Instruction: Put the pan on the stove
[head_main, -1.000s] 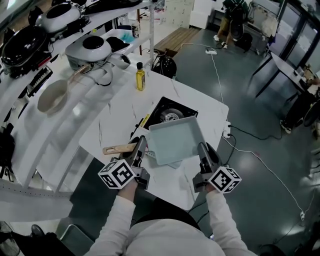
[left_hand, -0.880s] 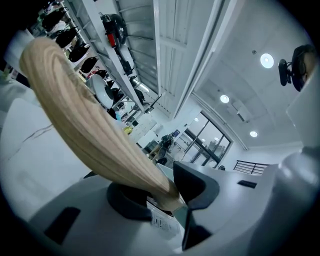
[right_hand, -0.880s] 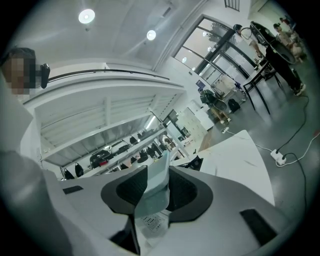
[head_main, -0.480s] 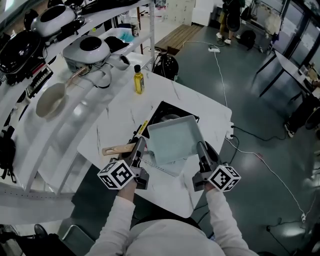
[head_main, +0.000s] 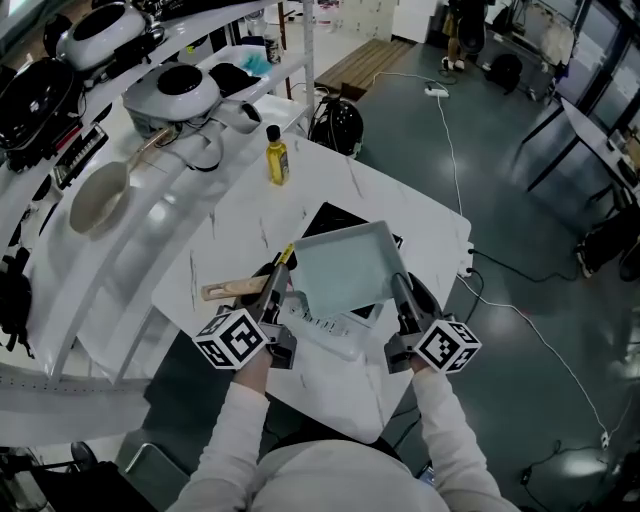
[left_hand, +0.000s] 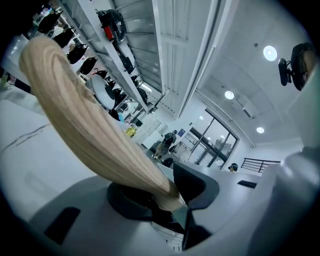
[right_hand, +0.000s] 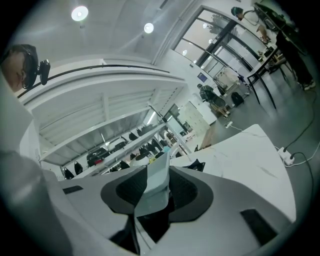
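Both your arms reach forward from your body, white sleeves (head_main: 237, 425) running almost parallel, the 2 grippers about level with each other. Your left gripper (head_main: 279, 291) has its jaws clamped on the wooden handle (head_main: 233, 291), marker cube up. Your right gripper (head_main: 398, 290) pinches the near edge of the pan (head_main: 345, 265) between its pads, wrist angled slightly inward.

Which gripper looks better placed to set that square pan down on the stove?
Probably the left gripper: it clamps the wooden handle. The right gripper only pinches the square pan by its thin rim, above the stove.
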